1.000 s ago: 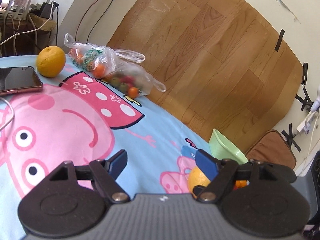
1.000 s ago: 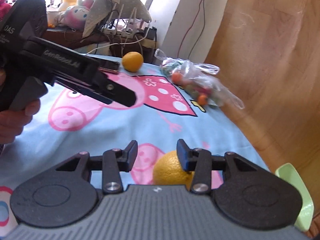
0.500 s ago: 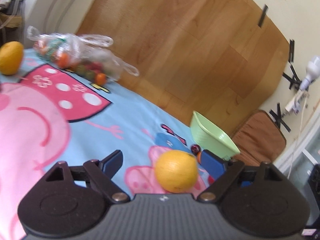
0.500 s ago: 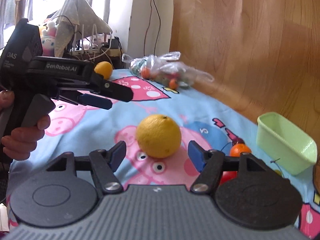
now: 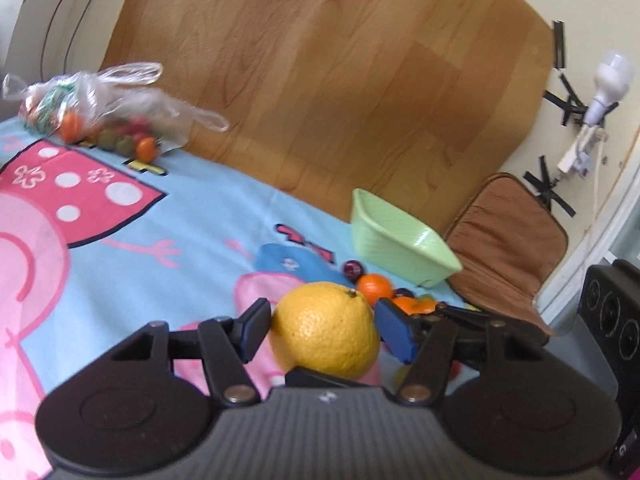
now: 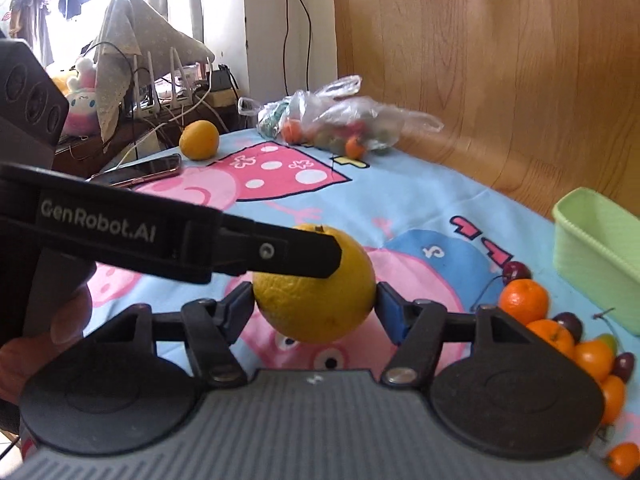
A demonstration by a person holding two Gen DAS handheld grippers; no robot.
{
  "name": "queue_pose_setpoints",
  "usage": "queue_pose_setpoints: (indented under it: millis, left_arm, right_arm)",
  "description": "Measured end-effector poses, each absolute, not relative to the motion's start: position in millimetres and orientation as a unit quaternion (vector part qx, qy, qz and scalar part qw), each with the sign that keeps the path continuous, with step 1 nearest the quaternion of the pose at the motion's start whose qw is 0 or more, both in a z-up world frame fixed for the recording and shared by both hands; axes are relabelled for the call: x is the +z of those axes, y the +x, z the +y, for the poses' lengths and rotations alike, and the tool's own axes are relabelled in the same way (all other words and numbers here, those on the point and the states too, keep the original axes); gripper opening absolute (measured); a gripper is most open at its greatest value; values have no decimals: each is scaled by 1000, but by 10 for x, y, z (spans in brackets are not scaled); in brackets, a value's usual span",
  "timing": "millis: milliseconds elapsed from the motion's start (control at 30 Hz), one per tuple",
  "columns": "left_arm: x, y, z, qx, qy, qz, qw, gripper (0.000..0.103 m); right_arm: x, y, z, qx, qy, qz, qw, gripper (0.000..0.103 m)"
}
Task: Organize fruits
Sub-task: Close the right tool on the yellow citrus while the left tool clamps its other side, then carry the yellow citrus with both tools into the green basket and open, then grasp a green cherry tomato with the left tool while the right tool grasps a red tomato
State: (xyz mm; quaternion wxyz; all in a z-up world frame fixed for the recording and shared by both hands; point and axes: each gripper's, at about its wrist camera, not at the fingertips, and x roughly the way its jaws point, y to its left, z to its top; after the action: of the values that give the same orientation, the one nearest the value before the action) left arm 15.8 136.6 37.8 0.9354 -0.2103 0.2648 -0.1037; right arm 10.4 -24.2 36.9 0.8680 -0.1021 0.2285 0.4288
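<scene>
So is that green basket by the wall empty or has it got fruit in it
Empty as far as shows: the green basket has bare inner walls, and the small oranges and cherries lie outside on the cloth. Its floor is partly hidden.

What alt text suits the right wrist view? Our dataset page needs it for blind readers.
A large round yellow-orange citrus fruit sits between the right tongs on a blue cartoon-print cloth, with the left tongs reaching over it. Small tangerines and cherries lie beside a pale green plastic basket.

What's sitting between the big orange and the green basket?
A cluster of mandarins and cherries, loose on the sheet; the right wrist view shows it.
</scene>
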Motion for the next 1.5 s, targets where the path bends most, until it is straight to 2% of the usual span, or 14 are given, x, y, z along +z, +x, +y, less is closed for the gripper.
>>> queue_pose_setpoints:
  millis: [133, 300, 400, 533, 667, 767, 867, 967, 1067, 1233, 1333, 1367, 1433, 1500]
  left_arm:
    - [695, 452, 1071, -121, -190, 260, 939, 58]
    - [1270, 1161, 517, -184, -155, 239, 941, 58]
    - [1428, 1594, 162, -209, -139, 238, 938, 58]
    - [1219, 2119, -156, -212, -129, 261, 933, 59]
    - [744, 2564, -199, -201, -153, 320, 913, 59]
    - [479, 2745, -192, -193, -147, 352, 904, 57]
    - [374, 2774, -170, -192, -130, 367, 901, 61]
    - [489, 2675, -5, -168, -122, 324, 923, 66]
    - [562, 2608, 248, -121, -144, 301, 935, 67]
    - [356, 2629, 373, -88, -151, 356, 918, 66]
    - [175, 2612, 337, -92, -161, 398, 899, 54]
    - [145, 2579, 355, -106, -174, 407, 891, 43]
    - [129, 2506, 296, -115, -177, 414, 886, 41]
    - [181, 2397, 215, -110, -151, 411, 892, 45]
  right_arm:
    - [613, 276, -511, 407, -91, 224, 881, 68]
    - [1183, 724, -1067, 344, -70, 204, 914, 68]
    - [1386, 1033, -1381, 305, -77, 198, 928, 68]
    - [1278, 1514, -1631, 278, -82, 223, 931, 68]
    - [856, 1995, -1658, 277, -78, 280, 916, 68]
    - [546, 2250, -1603, 288, -83, 306, 904, 68]
    - [369, 2380, -1524, 290, -85, 325, 896, 68]
    - [412, 2361, -1596, 288, -61, 303, 907, 68]
    - [529, 2233, -1812, 271, -35, 259, 926, 69]
    - [573, 2053, -2274, 231, 50, 252, 938, 68]
    - [465, 2039, -2414, 216, 107, 302, 922, 66]
    - [411, 2027, -2436, 219, 125, 315, 915, 62]
    - [312, 2030, -2358, 224, 141, 334, 905, 57]
    - [302, 1971, -2365, 218, 133, 331, 908, 57]
